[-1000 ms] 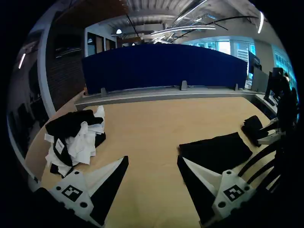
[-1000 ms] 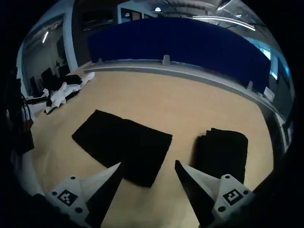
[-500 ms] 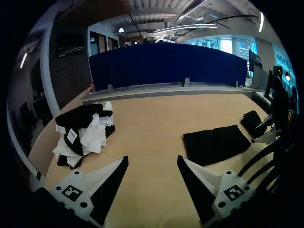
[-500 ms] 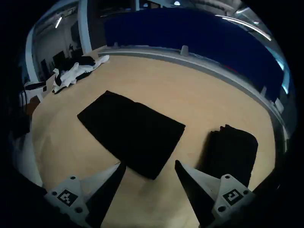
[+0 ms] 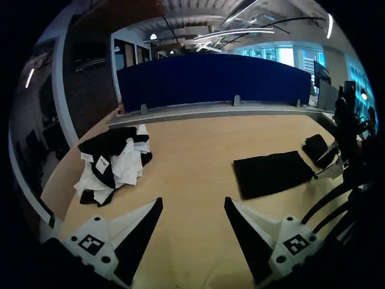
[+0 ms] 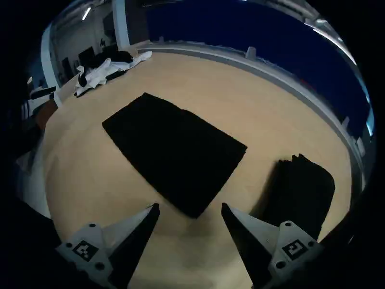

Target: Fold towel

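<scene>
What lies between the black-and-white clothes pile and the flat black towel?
Only bare wooden tabletop separates the clothes pile from the flat black towel, seen in the left gripper view.

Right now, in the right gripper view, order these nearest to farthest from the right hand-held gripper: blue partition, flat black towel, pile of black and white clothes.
1. Flat black towel, just ahead, centre.
2. Pile of black and white clothes, far left on the table.
3. Blue partition, behind the table's far edge.
</scene>
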{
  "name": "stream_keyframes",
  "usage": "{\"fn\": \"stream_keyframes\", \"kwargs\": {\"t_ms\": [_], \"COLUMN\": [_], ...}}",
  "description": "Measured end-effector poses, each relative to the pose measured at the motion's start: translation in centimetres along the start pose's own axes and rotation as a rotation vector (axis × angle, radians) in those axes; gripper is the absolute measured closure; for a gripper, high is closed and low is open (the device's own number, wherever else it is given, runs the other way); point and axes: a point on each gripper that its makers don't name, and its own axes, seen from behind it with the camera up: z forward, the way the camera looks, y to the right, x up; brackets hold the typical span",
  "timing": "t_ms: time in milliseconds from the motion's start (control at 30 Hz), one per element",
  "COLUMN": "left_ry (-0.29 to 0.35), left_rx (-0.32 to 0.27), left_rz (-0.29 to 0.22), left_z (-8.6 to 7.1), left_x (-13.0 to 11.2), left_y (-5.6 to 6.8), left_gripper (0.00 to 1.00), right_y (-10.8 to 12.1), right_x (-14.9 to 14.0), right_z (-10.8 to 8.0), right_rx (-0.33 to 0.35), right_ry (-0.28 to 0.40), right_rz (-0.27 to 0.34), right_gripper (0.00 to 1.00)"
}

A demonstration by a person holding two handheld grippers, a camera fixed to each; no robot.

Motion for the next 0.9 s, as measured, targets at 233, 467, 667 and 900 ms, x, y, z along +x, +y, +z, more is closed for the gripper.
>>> {"fn": "stream_keyframes", "kwargs": {"t_ms": [233, 467, 667, 900], "left_ry": [-0.004, -0.005, -0.009, -0.008], "left_rx": [0.002, -0.001, -0.002, -0.005], "left_rz": [-0.008, -0.006, -0.011, -0.013], "left_z": [-0.5, -0.6, -0.5, -0.4], "left_x": [-0.3, -0.4, -0.6, -0.5], "left_y": [-0.2, -0.2, -0.3, -0.3], "left_gripper": [0.05, 0.05, 0.05, 0.05], "right_y": [0.1, 0.4, 0.8, 0.8], "right_x": [-0.6, -1.3, -1.2, -1.6], "right_z": [0.3, 0.7, 0.9, 0.9], "right_rx": [0.008, 0.011, 0.01, 0.016], "right_ry": [-0.028, -0.057, -0.062, -0.075], "right_rz": [-0.012, -0.016, -0.006, -0.002], "right_gripper": [0.12, 0.4, 0.71, 0.72]}}
